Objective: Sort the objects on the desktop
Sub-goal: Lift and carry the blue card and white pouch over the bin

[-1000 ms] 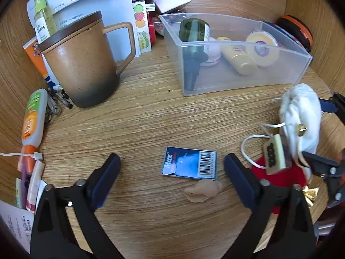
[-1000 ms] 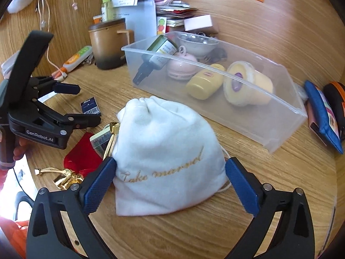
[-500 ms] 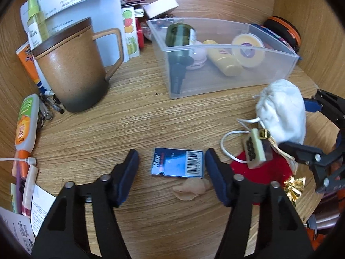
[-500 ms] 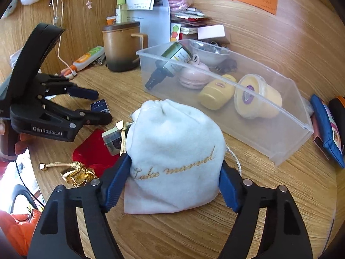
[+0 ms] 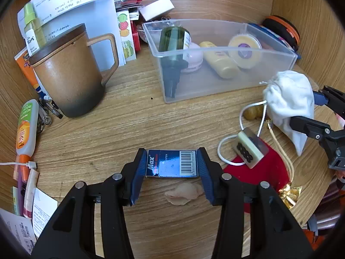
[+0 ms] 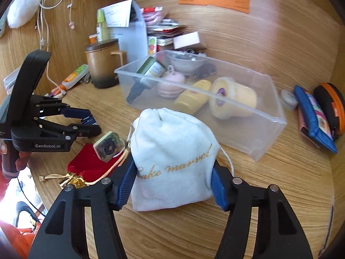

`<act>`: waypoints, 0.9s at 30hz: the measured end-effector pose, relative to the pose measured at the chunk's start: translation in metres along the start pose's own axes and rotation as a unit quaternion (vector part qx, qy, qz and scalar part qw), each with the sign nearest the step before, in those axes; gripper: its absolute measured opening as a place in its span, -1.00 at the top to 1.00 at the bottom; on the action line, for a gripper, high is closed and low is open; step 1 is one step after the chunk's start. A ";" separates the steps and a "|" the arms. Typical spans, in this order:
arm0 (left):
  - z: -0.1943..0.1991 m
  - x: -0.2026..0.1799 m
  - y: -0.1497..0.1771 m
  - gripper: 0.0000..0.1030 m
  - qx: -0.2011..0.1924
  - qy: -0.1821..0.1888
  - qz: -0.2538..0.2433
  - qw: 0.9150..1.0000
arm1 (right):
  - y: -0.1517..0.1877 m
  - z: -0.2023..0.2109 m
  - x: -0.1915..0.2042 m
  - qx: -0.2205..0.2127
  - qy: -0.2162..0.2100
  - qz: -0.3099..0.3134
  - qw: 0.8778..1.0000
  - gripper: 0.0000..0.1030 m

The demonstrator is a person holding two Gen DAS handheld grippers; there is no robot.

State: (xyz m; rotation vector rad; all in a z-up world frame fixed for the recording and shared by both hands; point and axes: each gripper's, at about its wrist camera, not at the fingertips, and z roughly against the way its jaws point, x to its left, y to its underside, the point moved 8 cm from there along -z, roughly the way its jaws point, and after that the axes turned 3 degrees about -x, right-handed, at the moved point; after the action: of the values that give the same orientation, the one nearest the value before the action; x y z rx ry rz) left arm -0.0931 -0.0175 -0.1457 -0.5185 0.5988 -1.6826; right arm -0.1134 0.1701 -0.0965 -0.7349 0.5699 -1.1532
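My left gripper (image 5: pixel 172 165) is shut on a small blue staples box (image 5: pixel 172 166) with a barcode, its pads against both short ends, low over the wooden desk. My right gripper (image 6: pixel 174 181) is shut on a white drawstring pouch (image 6: pixel 174 161) with gold lettering; the pouch also shows in the left wrist view (image 5: pixel 289 99). A clear plastic bin (image 5: pixel 217 86) behind holds a green dropper bottle (image 5: pixel 173 51), a yellow tube and a yellow jar. The left gripper shows in the right wrist view (image 6: pixel 86 122).
A brown lidded mug (image 5: pixel 69 71) stands at the left. A red pouch (image 5: pixel 263 172) with a block charm (image 5: pixel 250 149) on a white cord lies between the grippers. A beige putty lump (image 5: pixel 183 194) lies below the box. Papers, a glue bottle (image 5: pixel 25 127) and pens crowd the left edge.
Both grippers have closed: the left onto the blue box, the right onto the white pouch. The right gripper has lifted the pouch a little.
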 end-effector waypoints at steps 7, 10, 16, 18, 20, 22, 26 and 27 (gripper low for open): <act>0.016 0.005 -0.015 0.10 -0.026 0.000 0.011 1.000 | -0.006 0.014 -0.018 -0.011 0.005 -0.029 1.000 -0.13; 0.023 0.007 -0.021 0.09 -0.036 0.001 0.017 0.999 | -0.011 0.021 -0.024 -0.020 0.007 -0.035 0.999 -0.13; 0.035 0.010 -0.029 0.09 -0.053 0.010 0.029 0.998 | -0.021 0.036 -0.029 -0.039 0.014 -0.035 0.999 -0.13; 0.038 0.010 -0.031 0.09 -0.058 0.013 0.032 0.998 | -0.025 0.041 -0.030 -0.046 0.014 -0.035 0.998 -0.13; 0.041 0.010 -0.034 0.09 -0.063 0.016 0.034 0.997 | -0.030 0.046 -0.030 -0.053 0.016 -0.033 0.998 -0.13; 0.045 0.010 -0.038 0.09 -0.069 0.019 0.038 0.997 | -0.034 0.050 -0.031 -0.060 0.017 -0.033 0.997 -0.13; 0.054 0.012 -0.047 0.09 -0.083 0.022 0.043 0.995 | -0.042 0.056 -0.032 -0.072 0.013 -0.038 0.997 -0.13; 0.055 0.012 -0.049 0.09 -0.085 0.023 0.044 0.995 | -0.044 0.057 -0.032 -0.075 0.015 -0.037 0.996 -0.13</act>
State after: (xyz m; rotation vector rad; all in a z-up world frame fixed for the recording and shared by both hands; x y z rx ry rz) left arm -0.0973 -0.0278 -0.0713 -0.5677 0.7918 -1.5724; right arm -0.1078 0.2033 -0.0253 -0.8745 0.6642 -1.2005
